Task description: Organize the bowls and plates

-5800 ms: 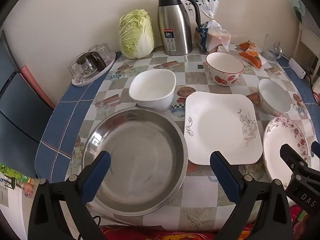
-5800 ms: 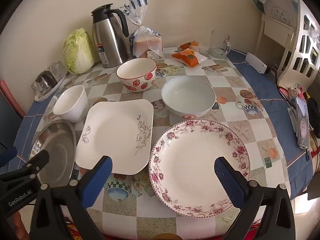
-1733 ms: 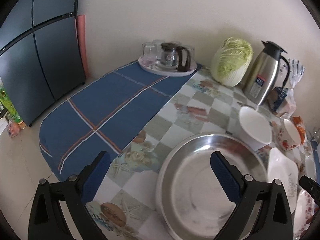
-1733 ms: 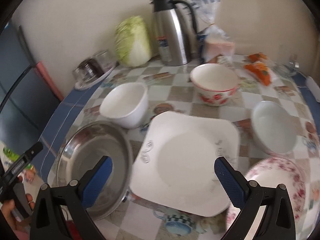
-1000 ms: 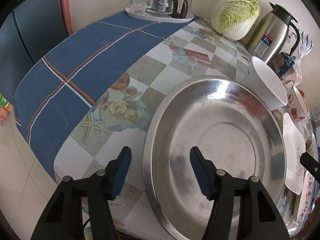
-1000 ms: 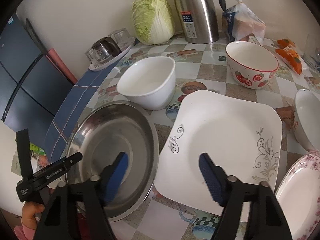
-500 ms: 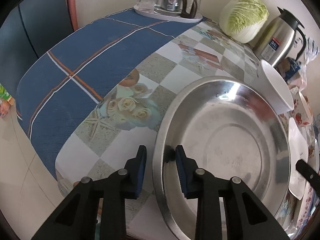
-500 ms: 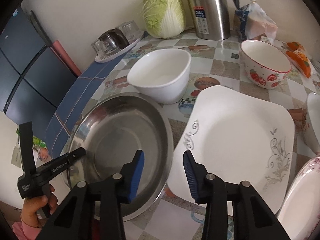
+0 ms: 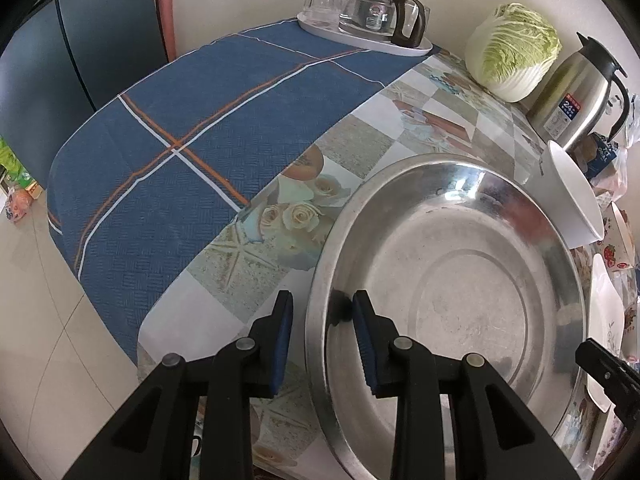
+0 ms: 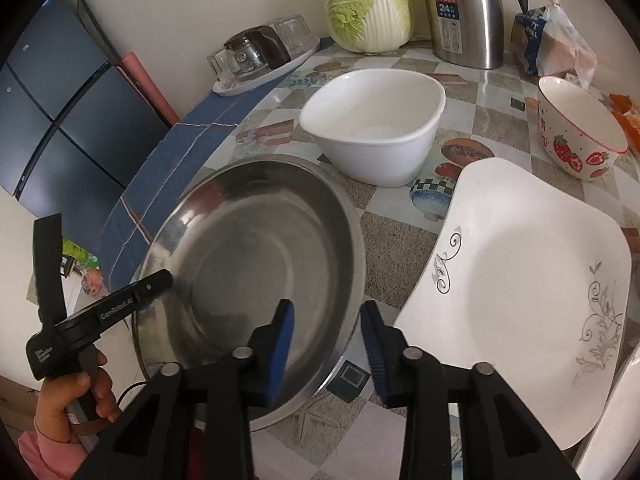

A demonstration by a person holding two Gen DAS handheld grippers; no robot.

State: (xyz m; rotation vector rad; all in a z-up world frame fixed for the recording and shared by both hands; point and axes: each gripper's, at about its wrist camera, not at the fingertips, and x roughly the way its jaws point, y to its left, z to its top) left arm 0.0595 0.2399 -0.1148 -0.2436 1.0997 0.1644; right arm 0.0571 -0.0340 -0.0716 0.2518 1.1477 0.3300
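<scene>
Left wrist view, nearest first: the left tongs (image 9: 322,308) straddle the near left rim of the steel basin (image 9: 460,280), one pad outside over the table (image 9: 360,144), the other inside against the sloping wall. The jaws have just been narrowing onto the rim, with a slight easing at the end. A strip of table shows between the outer pad and the rim, so we read them as apart and not yet clamped.

Right wrist view: the right tongs (image 10: 328,312) bracket the basin's opposite rim the same way, inner pad over the bowl of the basin, outer pad over the gap toward the square plate (image 10: 520,280). These jaws have also just been closing, and again the rim sits between them with daylight on both sides. The hand (image 10: 72,400) carrying the left tongs shows at lower left.

Judgement: a wide, shallow basin is awkward for one pinch, so two grips on opposite rims would keep it level when lifted. The basin rests flat on the table at its near edge, just beside the square plate.

Farther back: the white bowl (image 10: 372,132) stands just behind the basin and the strawberry bowl (image 10: 576,136) stands to its right, both upright and apart. Against the wall sit a tray of glasses (image 10: 260,60), a cabbage (image 10: 368,4) and a steel jug (image 10: 464,12).

We judge the sorting barely begun, since nothing is stacked.
</scene>
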